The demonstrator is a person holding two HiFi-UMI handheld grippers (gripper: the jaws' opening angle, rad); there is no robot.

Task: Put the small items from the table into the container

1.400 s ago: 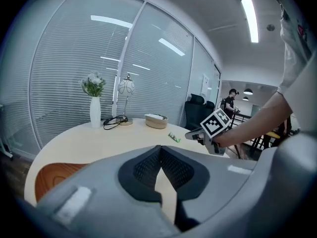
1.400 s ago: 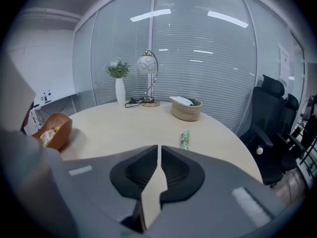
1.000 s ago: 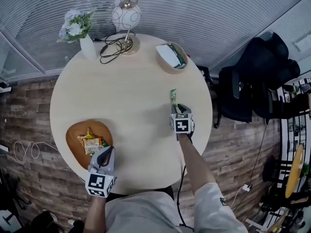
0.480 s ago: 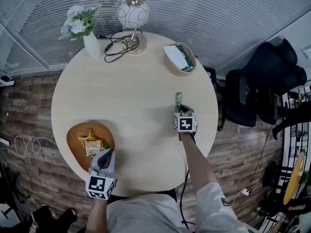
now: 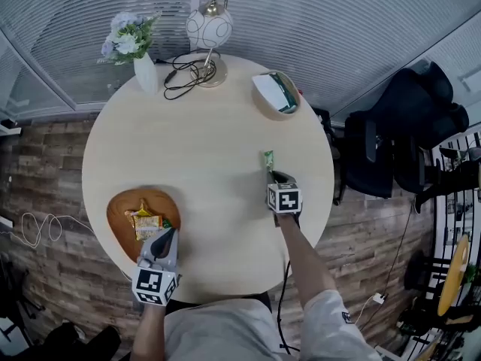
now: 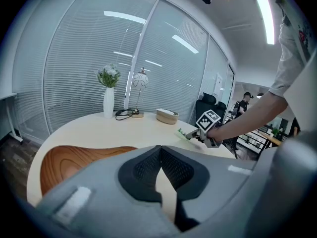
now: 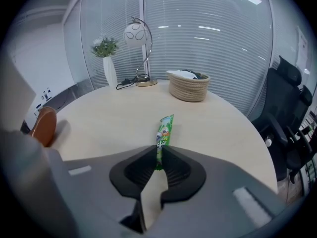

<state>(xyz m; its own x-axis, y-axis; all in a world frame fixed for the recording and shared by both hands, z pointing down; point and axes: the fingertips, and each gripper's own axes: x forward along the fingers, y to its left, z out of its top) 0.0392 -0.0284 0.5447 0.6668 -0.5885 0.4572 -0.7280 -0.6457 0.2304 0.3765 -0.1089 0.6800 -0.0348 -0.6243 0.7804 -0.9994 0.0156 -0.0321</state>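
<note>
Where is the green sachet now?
Head view: the green sachet lies right of centre on the table, its near end between the right gripper's closing fingers.

The broad middle of the round table (image 5: 203,149) lay bare for passing, with only a green packet (image 5: 267,159) right of centre, while the vase (image 5: 145,74), lamp (image 5: 208,28), cable (image 5: 184,75) and woven basket (image 5: 272,114) crowded the upper edge and the wooden bowl (image 5: 120,216) filled the lower left.

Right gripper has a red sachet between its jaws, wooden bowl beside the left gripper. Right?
No: the sachet is green, not red; the right gripper view shows the right gripper's jaws closing on it. The wooden bowl is beside the left gripper.
</note>
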